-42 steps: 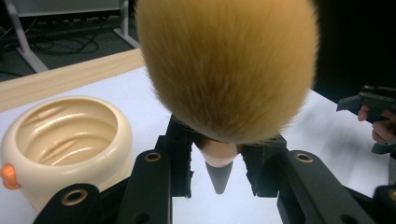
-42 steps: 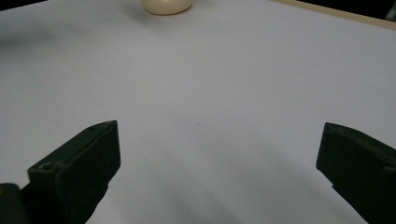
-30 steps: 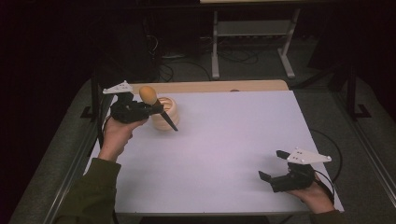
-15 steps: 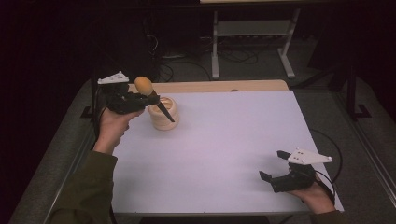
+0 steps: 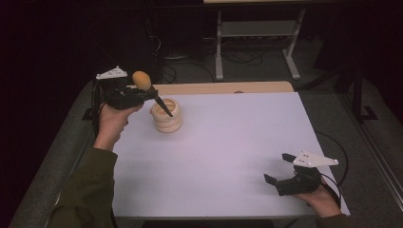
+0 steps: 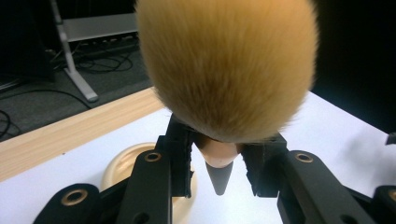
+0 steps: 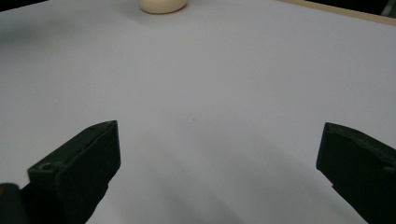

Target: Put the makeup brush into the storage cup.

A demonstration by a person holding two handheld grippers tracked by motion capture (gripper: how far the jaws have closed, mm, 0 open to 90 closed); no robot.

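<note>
My left gripper is shut on a makeup brush with a fluffy orange-tan head and a dark pointed handle. It holds the brush tilted above the table's far left. The handle tip hangs over a cream ribbed holder standing on the white table. In the left gripper view the brush head looms large, with the handle tip between the jaws and the holder below. My right gripper rests open near the front right edge, nothing between its fingers.
A wooden strip runs along the table's far edge. Beyond it are a metal stand and cables on the dark floor. The holder's base shows at the top of the right gripper view.
My left gripper has lifted and drawn back to the left with the brush, its handle tip still over the holder. The right gripper has stayed put.
</note>
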